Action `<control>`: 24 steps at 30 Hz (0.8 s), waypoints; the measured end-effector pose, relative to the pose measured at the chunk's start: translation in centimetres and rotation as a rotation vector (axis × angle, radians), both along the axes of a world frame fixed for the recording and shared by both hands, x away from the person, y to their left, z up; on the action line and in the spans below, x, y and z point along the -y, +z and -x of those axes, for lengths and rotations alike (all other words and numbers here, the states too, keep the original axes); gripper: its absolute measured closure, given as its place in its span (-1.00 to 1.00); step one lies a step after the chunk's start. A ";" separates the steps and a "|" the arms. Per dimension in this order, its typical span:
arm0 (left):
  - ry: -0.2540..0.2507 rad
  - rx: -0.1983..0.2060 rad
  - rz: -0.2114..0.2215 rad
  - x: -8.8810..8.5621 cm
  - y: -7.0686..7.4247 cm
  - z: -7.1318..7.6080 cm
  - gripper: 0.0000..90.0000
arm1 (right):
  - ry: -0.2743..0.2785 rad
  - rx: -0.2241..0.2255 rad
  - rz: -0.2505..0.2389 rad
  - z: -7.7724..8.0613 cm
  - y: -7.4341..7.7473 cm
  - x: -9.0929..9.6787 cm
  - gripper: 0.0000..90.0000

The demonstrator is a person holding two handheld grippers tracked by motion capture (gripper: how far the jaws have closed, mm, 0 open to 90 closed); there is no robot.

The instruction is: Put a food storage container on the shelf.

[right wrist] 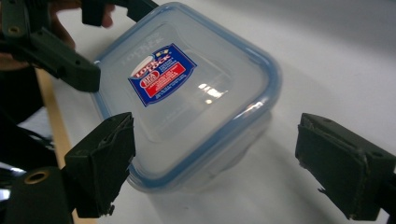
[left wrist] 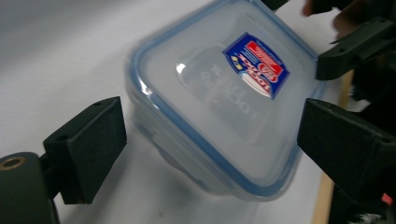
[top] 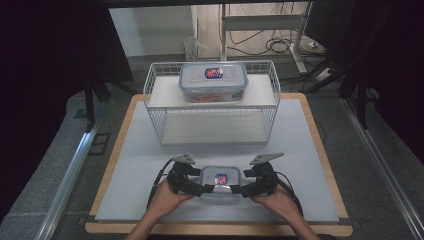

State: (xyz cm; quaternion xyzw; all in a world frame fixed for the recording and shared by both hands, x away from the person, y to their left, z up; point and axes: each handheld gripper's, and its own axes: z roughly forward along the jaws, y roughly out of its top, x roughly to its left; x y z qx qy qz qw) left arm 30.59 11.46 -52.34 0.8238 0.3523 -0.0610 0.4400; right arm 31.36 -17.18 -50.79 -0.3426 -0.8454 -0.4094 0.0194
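Currently listed: two lidded containers, two grippers, one wire rack. Small container (top: 220,181) sits at the near middle of the table (top: 310,165), lid up, label reading toward the near edge, roughly square, no clear long axis. Left gripper (top: 204,189) and right gripper (top: 239,190) flank it, jaws spread, pads apart from its corners. Larger container (top: 213,81) rests on the wire rack (top: 212,102), long axis left-right
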 end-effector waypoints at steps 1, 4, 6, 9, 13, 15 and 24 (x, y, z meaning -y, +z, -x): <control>-0.011 -0.009 0.001 0.1 0.0 0.1 -0.82 | 0.001 -0.022 -0.012 -0.2 -0.2 -0.1 -0.72; -0.030 0.016 -0.054 0.6 0.1 0.5 -0.84 | 0.014 -0.077 -0.047 -0.6 -0.5 -0.2 -0.63; -0.034 0.031 -0.074 0.8 0.2 0.8 -0.81 | 0.015 -0.097 -0.049 -0.5 -0.5 -0.3 -0.62; -0.027 0.031 -0.074 0.7 0.4 1.1 -0.78 | 0.020 -0.091 -0.029 -0.2 -0.2 -0.2 -0.54; -0.005 0.002 -0.021 -0.2 0.4 1.3 -0.67 | 0.018 -0.121 -0.039 0.1 -0.1 0.1 -0.40; 0.030 -0.002 -0.003 -0.6 0.5 1.4 -0.42 | 0.018 -0.130 -0.051 0.3 -0.1 0.4 -0.29; 0.052 0.018 0.040 -1.5 0.8 2.4 -0.02 | 0.005 -0.099 -0.073 1.3 0.4 1.0 0.04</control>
